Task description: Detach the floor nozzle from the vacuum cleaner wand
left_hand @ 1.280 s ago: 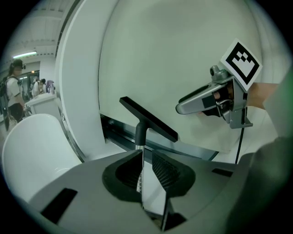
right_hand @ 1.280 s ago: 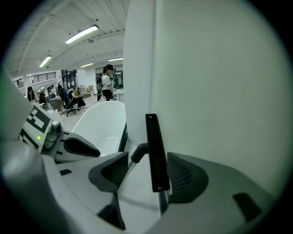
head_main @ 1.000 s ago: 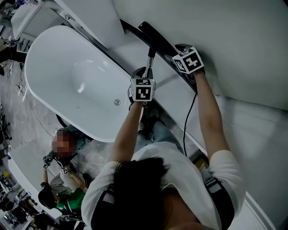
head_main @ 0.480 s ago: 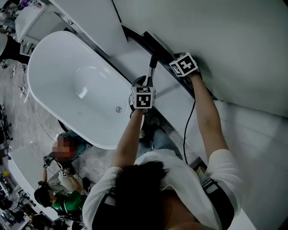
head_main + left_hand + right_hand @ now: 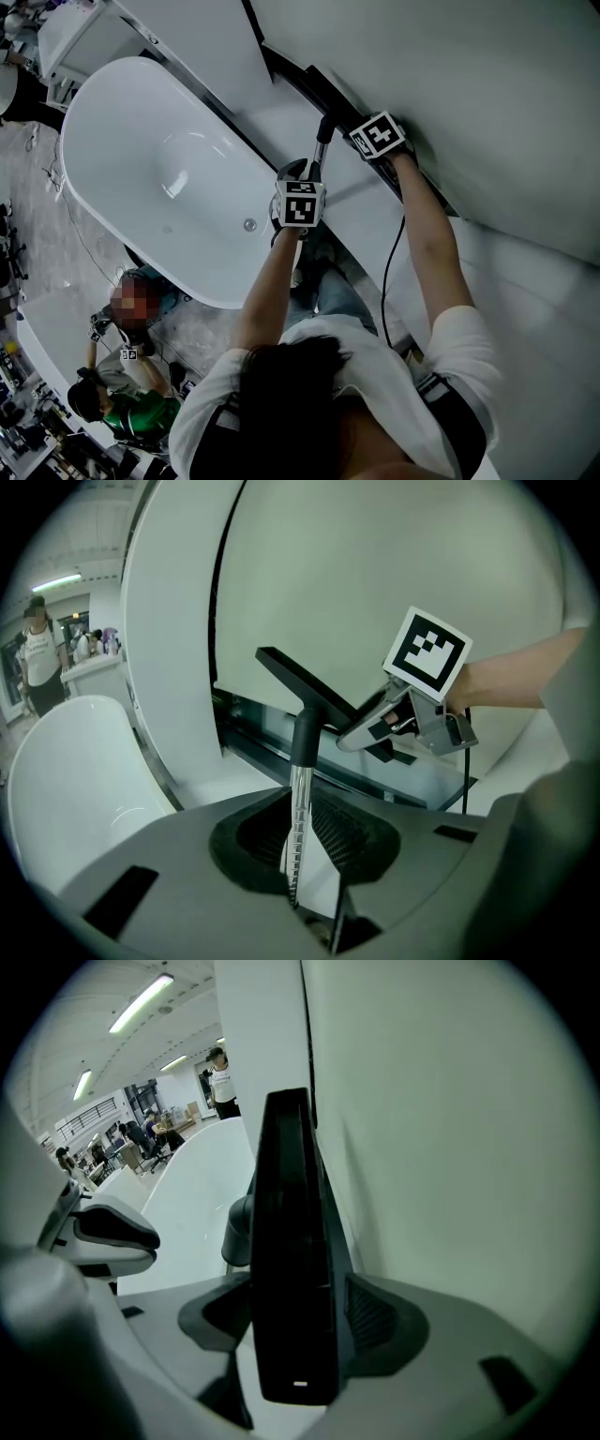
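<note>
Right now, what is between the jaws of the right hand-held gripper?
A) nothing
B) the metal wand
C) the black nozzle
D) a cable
C: in the right gripper view the black nozzle stands between the jaws of the right hand-held gripper, which have just been opening.

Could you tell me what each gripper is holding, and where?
Left gripper clamps the wand by its metal tube; right gripper holds nothing, jaws just opening around the floor nozzle.
</note>
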Available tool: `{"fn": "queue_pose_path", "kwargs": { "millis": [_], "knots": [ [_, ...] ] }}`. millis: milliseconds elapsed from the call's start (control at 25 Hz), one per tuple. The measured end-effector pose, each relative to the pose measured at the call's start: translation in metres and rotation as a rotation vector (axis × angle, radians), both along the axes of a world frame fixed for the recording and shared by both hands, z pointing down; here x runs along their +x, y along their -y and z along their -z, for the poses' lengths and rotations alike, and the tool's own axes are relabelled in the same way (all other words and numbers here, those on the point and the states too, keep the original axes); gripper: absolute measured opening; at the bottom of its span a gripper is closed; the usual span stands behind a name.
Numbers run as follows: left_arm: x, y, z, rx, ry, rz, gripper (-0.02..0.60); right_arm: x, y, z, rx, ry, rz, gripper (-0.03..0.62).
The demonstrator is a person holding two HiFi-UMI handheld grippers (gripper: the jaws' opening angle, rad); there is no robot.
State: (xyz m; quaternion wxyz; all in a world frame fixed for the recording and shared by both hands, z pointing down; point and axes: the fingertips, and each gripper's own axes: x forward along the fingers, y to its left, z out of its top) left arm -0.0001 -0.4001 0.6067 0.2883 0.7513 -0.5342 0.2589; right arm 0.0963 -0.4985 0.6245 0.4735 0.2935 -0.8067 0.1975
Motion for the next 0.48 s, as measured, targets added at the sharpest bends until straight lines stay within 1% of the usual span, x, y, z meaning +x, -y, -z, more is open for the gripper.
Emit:
{"fn": "queue_pose_path", "kwargs": {
  "millis": [240, 480],
  "knots": [
    [0.003, -0.005, -0.005, -0.011, -0.005, 0.025, 0.051, 0.002, 0.004, -0.012, 0.020, -0.045, 0.042, 0.291],
    [-0.003, -0.001, -0.005, -0.012, -0.004, 0.048, 0.052, -0.007, 0.015, -0.017, 0.070, -0.052, 0.070, 0.290]
  ]
}}
